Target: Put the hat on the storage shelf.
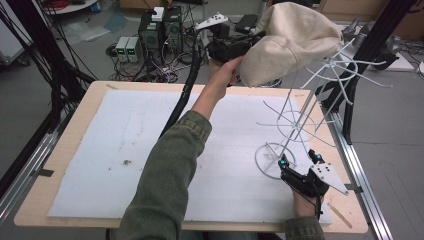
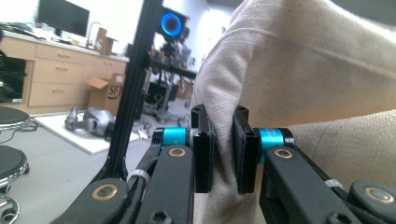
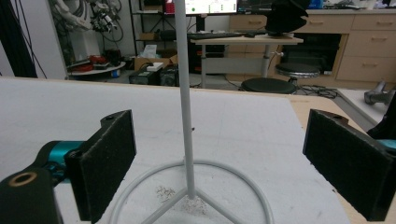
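Cloth [image 1: 295, 42] atop rack [image 1: 300, 120]

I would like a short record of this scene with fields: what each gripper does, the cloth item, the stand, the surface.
left gripper: shut on the beige cloth hat, raised above the table's far side
beige cloth hat: draped over the top of the stand
right gripper: open, jaws either side of the stand's ring base, not touching
white wire stand: leaning
surface: white foam mat on wooden table
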Available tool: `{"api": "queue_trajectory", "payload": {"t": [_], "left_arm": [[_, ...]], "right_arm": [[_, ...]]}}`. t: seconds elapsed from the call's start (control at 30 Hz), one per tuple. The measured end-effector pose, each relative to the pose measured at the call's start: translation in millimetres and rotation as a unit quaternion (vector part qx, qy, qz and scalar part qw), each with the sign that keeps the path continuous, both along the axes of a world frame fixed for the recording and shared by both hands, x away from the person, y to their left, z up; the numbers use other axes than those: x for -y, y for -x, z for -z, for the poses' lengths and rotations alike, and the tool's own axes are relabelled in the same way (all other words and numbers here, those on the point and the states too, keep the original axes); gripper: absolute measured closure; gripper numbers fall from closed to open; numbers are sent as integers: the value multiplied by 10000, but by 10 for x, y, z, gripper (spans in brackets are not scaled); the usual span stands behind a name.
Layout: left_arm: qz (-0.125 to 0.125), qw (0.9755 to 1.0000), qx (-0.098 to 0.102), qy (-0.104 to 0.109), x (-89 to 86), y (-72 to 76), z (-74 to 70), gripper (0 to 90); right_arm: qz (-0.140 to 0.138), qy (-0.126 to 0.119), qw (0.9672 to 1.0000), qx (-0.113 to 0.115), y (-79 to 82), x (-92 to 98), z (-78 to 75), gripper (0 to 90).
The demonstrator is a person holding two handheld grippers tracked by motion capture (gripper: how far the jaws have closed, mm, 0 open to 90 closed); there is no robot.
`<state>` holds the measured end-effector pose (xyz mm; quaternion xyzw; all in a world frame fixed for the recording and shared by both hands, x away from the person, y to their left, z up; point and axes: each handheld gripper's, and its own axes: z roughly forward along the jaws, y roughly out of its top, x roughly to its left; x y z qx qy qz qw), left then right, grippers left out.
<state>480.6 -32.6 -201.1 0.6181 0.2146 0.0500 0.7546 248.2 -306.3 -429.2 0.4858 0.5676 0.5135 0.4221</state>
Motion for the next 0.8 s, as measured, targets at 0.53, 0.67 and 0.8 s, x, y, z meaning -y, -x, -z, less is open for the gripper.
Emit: {"api": "queue_trajectory", "payload": {"t": [0.53,0.67,0.8], "left_arm": [[84,9960,426,-783,49,84,397,802],[83,9962,376,-785,9,84,425,802],[85,9962,394,-776,-17,94,414,796]], "right_arm": [[6,5,10000,-5,3,3,5,86],[14,13,10000,-1,5,3,5,86],[36,-14,10000,-9,4,4,5,86]]}}
